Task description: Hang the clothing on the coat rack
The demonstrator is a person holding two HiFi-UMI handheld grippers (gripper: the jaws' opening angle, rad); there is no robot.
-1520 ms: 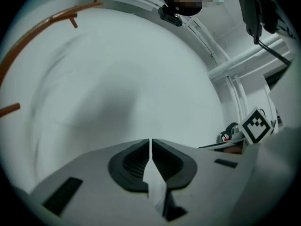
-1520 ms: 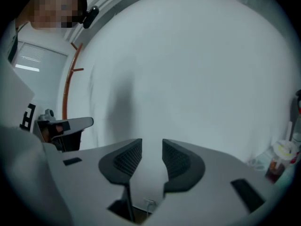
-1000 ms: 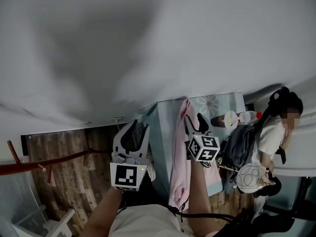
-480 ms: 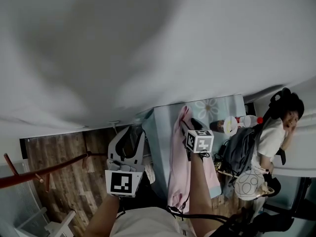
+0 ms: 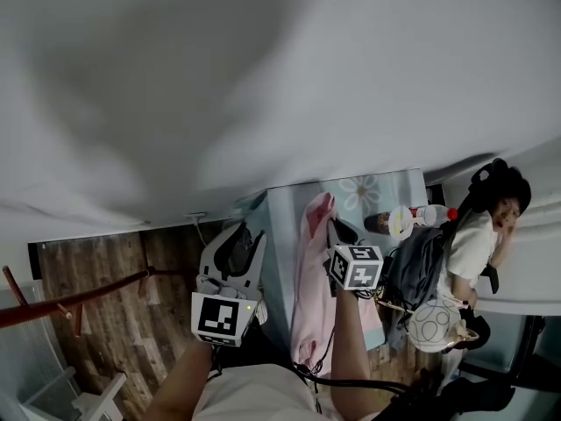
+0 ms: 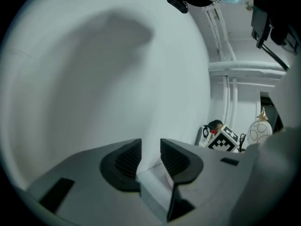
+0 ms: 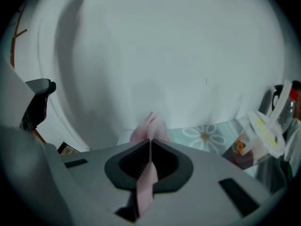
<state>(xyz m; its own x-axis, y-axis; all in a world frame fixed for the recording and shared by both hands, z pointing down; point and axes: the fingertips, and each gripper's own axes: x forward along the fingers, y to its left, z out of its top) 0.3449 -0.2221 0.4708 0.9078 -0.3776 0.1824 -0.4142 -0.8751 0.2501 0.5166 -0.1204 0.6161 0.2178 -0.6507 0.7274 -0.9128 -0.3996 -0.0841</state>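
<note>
A pink garment (image 5: 308,296) lies draped over the near edge of a pale blue table (image 5: 282,213). My right gripper (image 5: 337,229) is over its upper end, shut on a fold of the pink cloth (image 7: 150,126), which sticks up between the dark pads (image 7: 165,161) and hangs below them. To its left, off the table, my left gripper (image 5: 238,240) stands open; in the left gripper view only white wall shows in the gap of the left gripper (image 6: 150,155). The reddish wooden coat rack (image 5: 70,296) stands far left, and its branch (image 7: 18,29) also shows in the right gripper view.
The flowered tablecloth (image 5: 368,191) carries a bottle (image 5: 419,217) at the table's right end. A seated person (image 5: 480,235) and a dark backpack (image 5: 421,266) are at the right. A white chair (image 5: 83,393) stands on the wood floor (image 5: 123,323).
My right gripper's jaws have gone from wide open to shut on the pink garment's top fold. The left gripper has hardly moved.
</note>
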